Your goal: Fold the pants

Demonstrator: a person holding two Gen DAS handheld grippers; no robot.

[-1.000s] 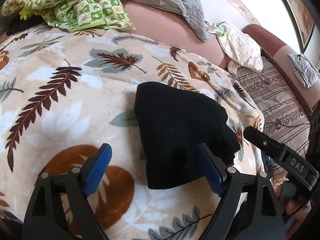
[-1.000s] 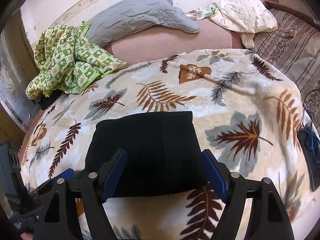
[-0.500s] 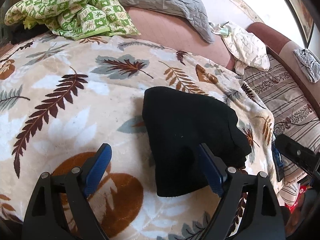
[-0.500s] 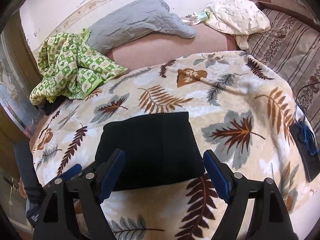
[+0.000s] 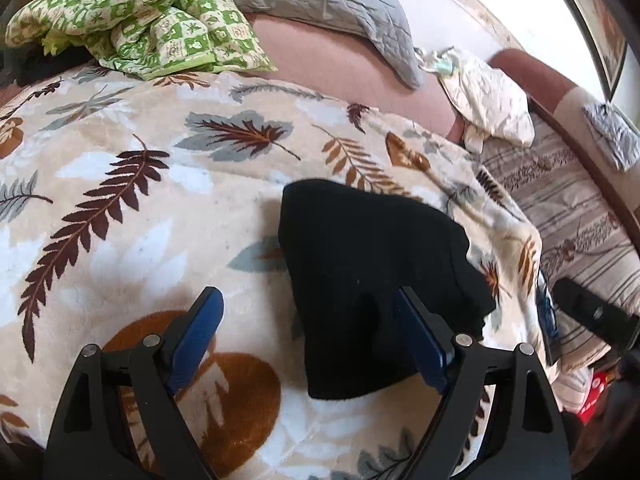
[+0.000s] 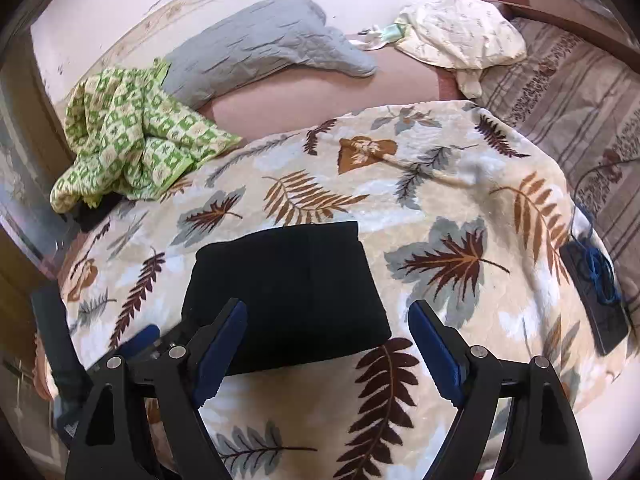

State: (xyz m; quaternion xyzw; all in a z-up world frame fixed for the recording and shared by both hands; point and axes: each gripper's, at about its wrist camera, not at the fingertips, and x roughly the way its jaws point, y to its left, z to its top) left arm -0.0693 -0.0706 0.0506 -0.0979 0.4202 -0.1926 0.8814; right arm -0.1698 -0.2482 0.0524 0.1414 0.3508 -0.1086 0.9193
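Hovering over the bed, I kept both sets of fingers spread wide with nothing in either grip. The pants [image 5: 372,280], black and folded into a compact block, lay on the blanket [image 5: 120,220] at the centre of both views. In the left wrist view my left gripper [image 5: 308,328] sat at the bottom of the frame; its right-hand pad overlapped the lower edge of the pants in the picture, while the other pad stood over bare blanket, so the cloth was not pinched. Whether that pad touched the fabric I could not tell. In the right wrist view my right gripper [image 6: 328,344] hung low in the frame, its fingers having just eased a little wider; the left-hand pad overlapped the near edge of the pants [image 6: 288,288] and the right-hand pad stood over a brown leaf print, clear of the cloth. Part of my left gripper showed at the lower left of that view, beside the pants. A green quilt [image 6: 132,144] lay bunched at the upper left, a grey pillow [image 6: 264,44] at the top centre, and a cream cloth [image 6: 460,32] at the upper right.
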